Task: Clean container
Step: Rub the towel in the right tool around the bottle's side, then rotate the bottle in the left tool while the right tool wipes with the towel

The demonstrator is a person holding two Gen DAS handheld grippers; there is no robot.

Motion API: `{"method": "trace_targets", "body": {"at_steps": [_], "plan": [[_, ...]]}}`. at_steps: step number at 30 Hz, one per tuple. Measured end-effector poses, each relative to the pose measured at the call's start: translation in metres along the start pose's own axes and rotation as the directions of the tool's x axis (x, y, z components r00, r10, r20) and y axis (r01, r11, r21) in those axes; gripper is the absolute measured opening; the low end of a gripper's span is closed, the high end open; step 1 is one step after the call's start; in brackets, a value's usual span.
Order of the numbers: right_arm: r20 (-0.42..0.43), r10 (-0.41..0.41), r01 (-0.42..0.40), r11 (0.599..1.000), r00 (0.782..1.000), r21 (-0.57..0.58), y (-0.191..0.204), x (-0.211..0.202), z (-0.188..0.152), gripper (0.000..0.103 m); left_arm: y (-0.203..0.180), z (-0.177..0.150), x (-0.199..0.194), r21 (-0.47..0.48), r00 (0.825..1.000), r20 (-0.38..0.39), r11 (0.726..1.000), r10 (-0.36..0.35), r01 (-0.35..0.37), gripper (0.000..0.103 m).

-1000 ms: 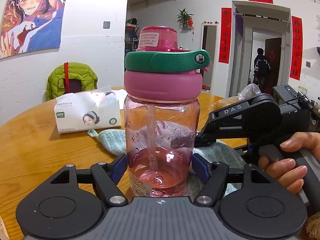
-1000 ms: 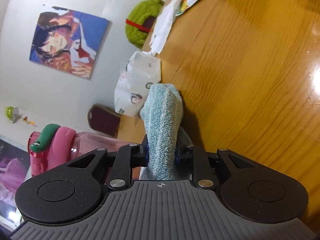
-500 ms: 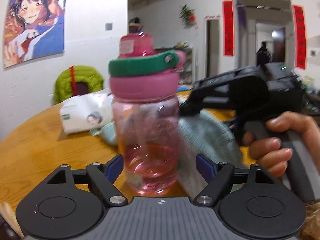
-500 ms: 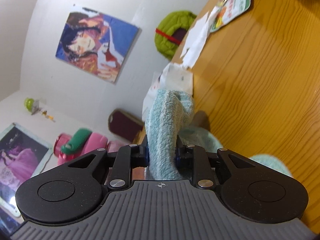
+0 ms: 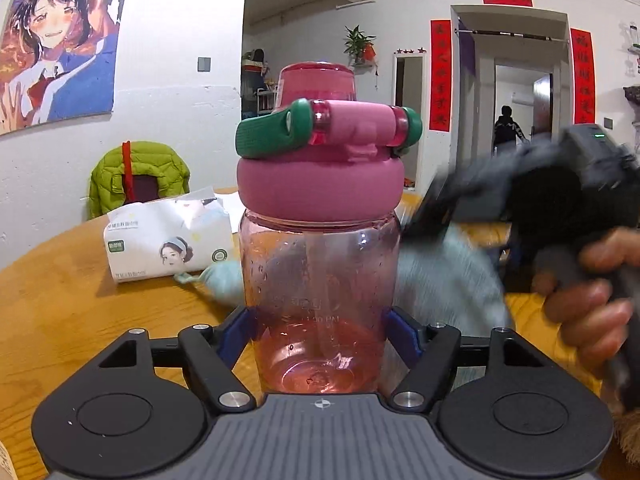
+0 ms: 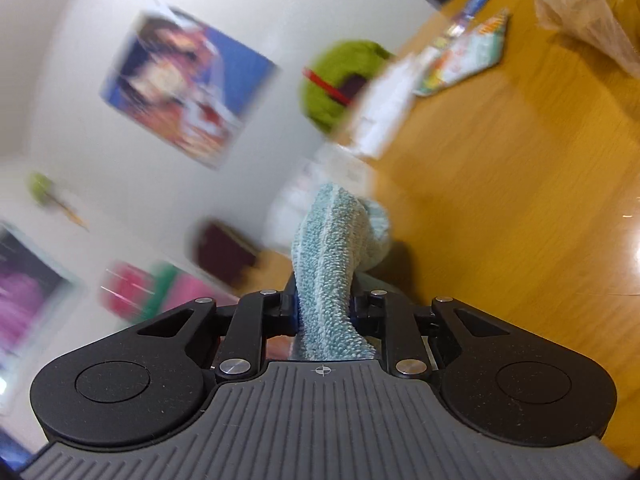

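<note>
A clear pink water bottle (image 5: 320, 276) with a pink lid and green handle stands upright between the blue pads of my left gripper (image 5: 320, 334), which is shut on its lower body. My right gripper (image 6: 325, 312) is shut on a light blue towel (image 6: 332, 256). In the left wrist view the towel (image 5: 444, 284) lies against the bottle's right side, with the right gripper (image 5: 532, 196) blurred just behind it. The bottle shows as a pink and green blur (image 6: 160, 292) in the right wrist view.
A round wooden table (image 5: 60, 308) holds a white tissue pack (image 5: 168, 246) behind the bottle. A chair with a green jacket (image 5: 138, 176) stands at the far edge. Leaflets (image 6: 468, 56) and a plastic bag (image 6: 592, 12) lie further across the table.
The bottle has turned in my left gripper, so its hinge side faces the camera. My right gripper has swung with the towel along the bottle's right side and is blurred with motion.
</note>
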State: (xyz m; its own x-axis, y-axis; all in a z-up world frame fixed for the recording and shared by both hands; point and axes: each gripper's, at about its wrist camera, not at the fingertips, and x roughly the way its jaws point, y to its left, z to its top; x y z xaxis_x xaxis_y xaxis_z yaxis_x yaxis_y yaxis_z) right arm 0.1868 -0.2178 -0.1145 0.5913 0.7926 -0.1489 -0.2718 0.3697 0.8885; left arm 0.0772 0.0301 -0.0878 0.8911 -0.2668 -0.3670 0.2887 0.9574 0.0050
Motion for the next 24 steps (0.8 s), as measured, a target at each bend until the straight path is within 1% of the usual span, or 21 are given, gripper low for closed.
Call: {"method": "trace_targets", "body": {"at_steps": [1, 2, 4, 5, 6, 7, 8, 9, 10, 11, 12, 13, 15, 16, 17, 18, 19, 20, 21, 22, 24], "plan": [[0.011, 0.102, -0.103, 0.994, 0.995, 0.048, -0.003, -0.004, 0.002, 0.021, 0.000, 0.000, 0.000, 0.001, 1.000, 0.002, 1.000, 0.001, -0.001, 0.070], [0.007, 0.172, -0.172, 0.981, 0.985, 0.090, -0.006, -0.004, 0.002, 0.021, 0.000, 0.000, 0.001, -0.001, 1.000, 0.004, 1.000, 0.001, -0.001, 0.070], [0.007, 0.300, -0.297, 0.940, 0.954, 0.170, -0.012, -0.003, 0.001, 0.022, -0.001, -0.001, 0.001, 0.001, 1.000, 0.009, 1.000, 0.005, -0.005, 0.070], [-0.002, 0.277, -0.272, 0.945, 0.961, 0.180, -0.014, 0.000, -0.001, 0.022, -0.001, -0.001, 0.002, 0.004, 1.000, 0.011, 1.000, 0.009, -0.009, 0.070], [-0.016, 0.237, -0.230, 0.954, 0.971, 0.191, -0.017, 0.004, -0.003, 0.022, -0.001, -0.001, 0.003, 0.006, 1.000, 0.012, 1.000, 0.012, -0.012, 0.070], [-0.033, 0.186, -0.176, 0.963, 0.982, 0.204, -0.021, 0.008, -0.004, 0.022, -0.001, 0.000, 0.004, 0.009, 1.000, 0.013, 1.000, 0.014, -0.014, 0.070], [-0.065, 0.110, -0.094, 0.974, 0.992, 0.208, -0.024, 0.013, -0.005, 0.022, 0.000, 0.000, 0.006, 0.009, 1.000, 0.013, 1.000, 0.016, -0.016, 0.070], [-0.098, 0.032, -0.011, 0.978, 0.995, 0.207, -0.027, 0.018, -0.007, 0.022, 0.001, 0.001, 0.009, 0.008, 1.000, 0.013, 1.000, 0.017, -0.018, 0.070], [-0.132, -0.056, 0.081, 0.978, 0.990, 0.193, -0.030, 0.023, -0.009, 0.023, 0.002, 0.001, 0.010, 0.008, 1.000, 0.014, 1.000, 0.023, -0.023, 0.070], [-0.153, -0.117, 0.144, 0.974, 0.981, 0.176, -0.032, 0.027, -0.012, 0.023, 0.003, 0.002, 0.011, 0.007, 0.999, 0.014, 1.000, 0.029, -0.029, 0.070], [-0.153, -0.134, 0.159, 0.973, 0.979, 0.165, -0.033, 0.029, -0.013, 0.023, 0.003, 0.002, 0.012, 0.006, 0.999, 0.015, 0.999, 0.035, -0.035, 0.070], [-0.151, -0.146, 0.169, 0.973, 0.978, 0.154, -0.033, 0.030, -0.014, 0.023, 0.003, 0.002, 0.013, 0.005, 0.999, 0.016, 0.999, 0.037, -0.037, 0.070], [-0.106, -0.064, 0.080, 0.985, 0.992, 0.150, -0.027, 0.024, -0.013, 0.024, 0.004, 0.002, 0.013, 0.003, 0.999, 0.018, 0.999, 0.039, -0.039, 0.070], [-0.069, 0.013, -0.002, 0.987, 0.998, 0.162, -0.025, 0.018, -0.010, 0.023, 0.003, 0.002, 0.013, 0.001, 0.999, 0.018, 0.999, 0.040, -0.040, 0.070], [-0.033, 0.089, -0.082, 0.982, 0.996, 0.169, -0.023, 0.013, -0.008, 0.023, 0.003, 0.003, 0.013, 0.001, 0.999, 0.017, 0.999, 0.040, -0.040, 0.070], [-0.006, 0.146, -0.143, 0.975, 0.989, 0.173, -0.021, 0.009, -0.007, 0.023, 0.003, 0.003, 0.014, 0.000, 0.999, 0.017, 0.999, 0.040, -0.040, 0.070], [0.013, 0.188, -0.187, 0.967, 0.982, 0.174, -0.020, 0.006, -0.006, 0.023, 0.002, 0.003, 0.014, 0.001, 0.999, 0.017, 0.999, 0.041, -0.041, 0.070], [0.016, 0.196, -0.196, 0.964, 0.980, 0.180, -0.020, 0.007, -0.007, 0.023, 0.001, 0.003, 0.014, 0.002, 0.999, 0.017, 0.999, 0.042, -0.042, 0.070], [0.001, 0.177, -0.174, 0.966, 0.984, 0.192, -0.022, 0.012, -0.008, 0.023, 0.001, 0.003, 0.014, 0.001, 0.999, 0.018, 0.999, 0.044, -0.044, 0.070], [-0.018, 0.139, -0.132, 0.969, 0.990, 0.207, -0.025, 0.017, -0.010, 0.024, 0.001, 0.003, 0.014, 0.001, 0.999, 0.018, 0.999, 0.045, -0.045, 0.070], [-0.062, 0.032, -0.016, 0.973, 0.998, 0.231, -0.035, 0.025, -0.013, 0.024, 0.001, 0.003, 0.014, 0.000, 0.999, 0.019, 0.999, 0.046, -0.046, 0.070]]}}
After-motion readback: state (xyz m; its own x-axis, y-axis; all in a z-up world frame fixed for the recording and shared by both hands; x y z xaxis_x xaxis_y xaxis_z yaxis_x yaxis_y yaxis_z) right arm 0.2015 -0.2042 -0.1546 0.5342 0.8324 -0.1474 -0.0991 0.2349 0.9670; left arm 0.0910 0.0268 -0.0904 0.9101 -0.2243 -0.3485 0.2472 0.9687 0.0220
